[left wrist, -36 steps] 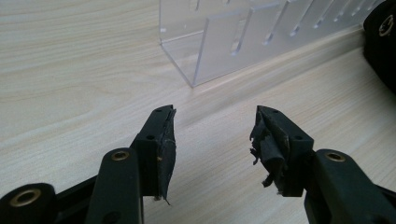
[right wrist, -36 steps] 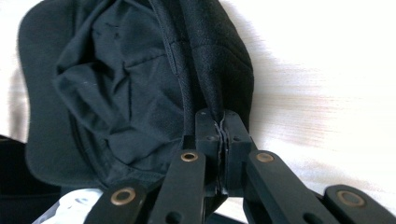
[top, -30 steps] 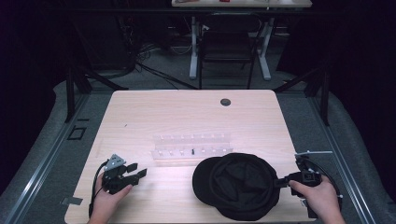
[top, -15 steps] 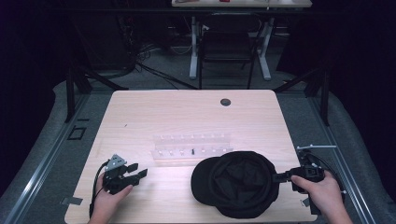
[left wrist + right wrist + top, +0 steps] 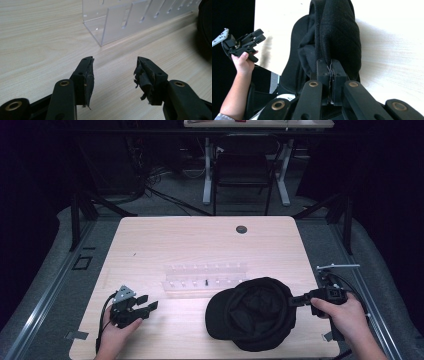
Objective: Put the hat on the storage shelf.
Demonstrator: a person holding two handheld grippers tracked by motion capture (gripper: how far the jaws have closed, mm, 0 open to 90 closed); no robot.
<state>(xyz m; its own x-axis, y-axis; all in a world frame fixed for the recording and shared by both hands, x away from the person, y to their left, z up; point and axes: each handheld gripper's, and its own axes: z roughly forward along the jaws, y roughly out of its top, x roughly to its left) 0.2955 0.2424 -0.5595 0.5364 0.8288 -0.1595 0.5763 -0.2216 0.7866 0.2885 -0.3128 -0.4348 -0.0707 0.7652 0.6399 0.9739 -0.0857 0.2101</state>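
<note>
Not gonna lie, a lot of this is hard to read from my end. The black cap (image 5: 255, 312) is so dark in the high view that I can't make out seams or a logo, just a round crown opening facing up and the brim sticking out toward 9 o'clock. In the right gripper view the cap (image 5: 337, 32) is bunched into a tall fold of quilted-looking fabric, and its top is cut off by the frame edge. My right tool (image 5: 331, 72) is clamped tight on that fold, jaws pressed together with cloth between them, so I can't see the pads at all. In the high view the right tool (image 5: 296, 301) bites the cap's edge at about 3 o'clock, with the hand (image 5: 345, 315) behind it partly off the tabletop (image 5: 200, 240). The cap sits at the near right part of the tabletop, around 5 o'clock from its centre. The clear acrylic rack (image 5: 205, 276) sits just beyond it, and whatever the small dark bit in it is, too tiny to tell. My left tool (image 5: 113, 72) is spread wide with nothing in it, pads frayed, hovering at roughly 7 o'clock, with the rack (image 5: 130, 20) ahead of it cut off by the top edge.
</note>
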